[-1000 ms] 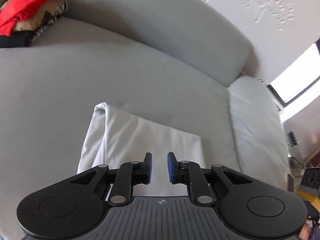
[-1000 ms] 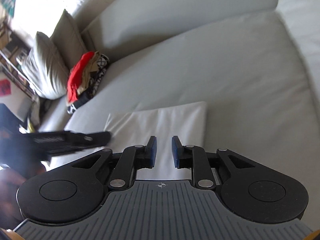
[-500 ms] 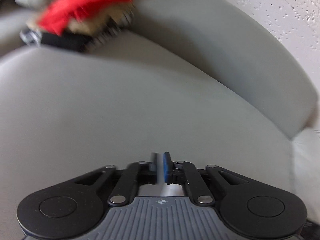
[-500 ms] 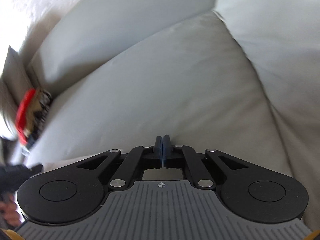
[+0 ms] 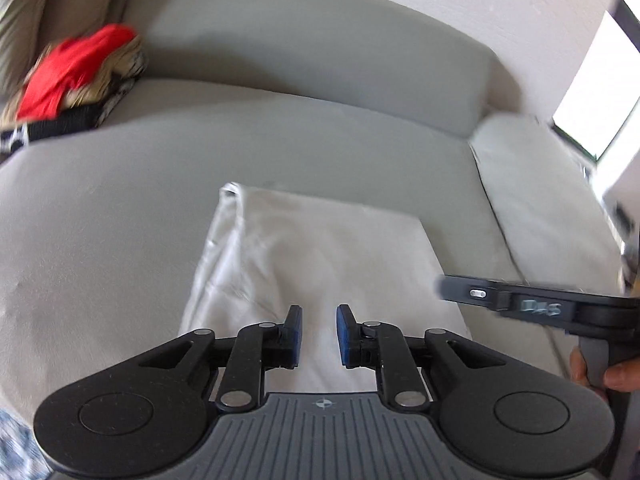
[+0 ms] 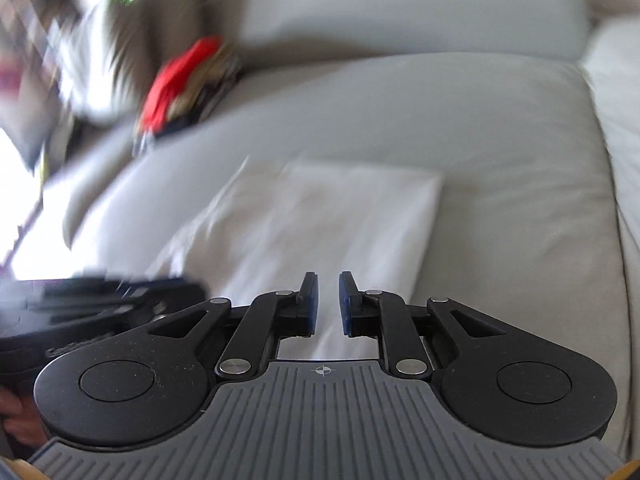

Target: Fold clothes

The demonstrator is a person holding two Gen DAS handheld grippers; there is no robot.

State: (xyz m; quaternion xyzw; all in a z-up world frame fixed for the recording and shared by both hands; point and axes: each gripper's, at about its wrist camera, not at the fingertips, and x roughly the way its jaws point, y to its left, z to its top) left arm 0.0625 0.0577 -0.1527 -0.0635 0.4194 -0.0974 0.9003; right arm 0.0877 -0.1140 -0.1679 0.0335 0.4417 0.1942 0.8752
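A folded white cloth (image 5: 320,256) lies flat on the grey sofa seat (image 5: 120,208); the right wrist view shows the same cloth (image 6: 340,216). My left gripper (image 5: 319,314) hovers over the cloth's near edge. Its jaws are opening, with a narrow gap and nothing pinched between the blue pads. My right gripper (image 6: 324,282) hangs over the cloth's near right part, its jaws also opening and holding nothing. Each gripper shows in the other's view, the right one (image 5: 520,300) beside the cloth's right edge, the left one (image 6: 100,296) blurred at the left.
A pile of clothes with a red garment on top (image 5: 76,68) sits at the sofa's back left corner (image 6: 180,76). The grey backrest (image 5: 320,52) runs behind. A second seat cushion (image 5: 540,200) adjoins on the right, below a bright window (image 5: 592,80). A hand (image 5: 616,372) grips the right handle.
Half a second ago both grippers' jaws were almost shut and both views had swung off the cloth. Now the jaws stand apart and the white cloth is back under both grippers.
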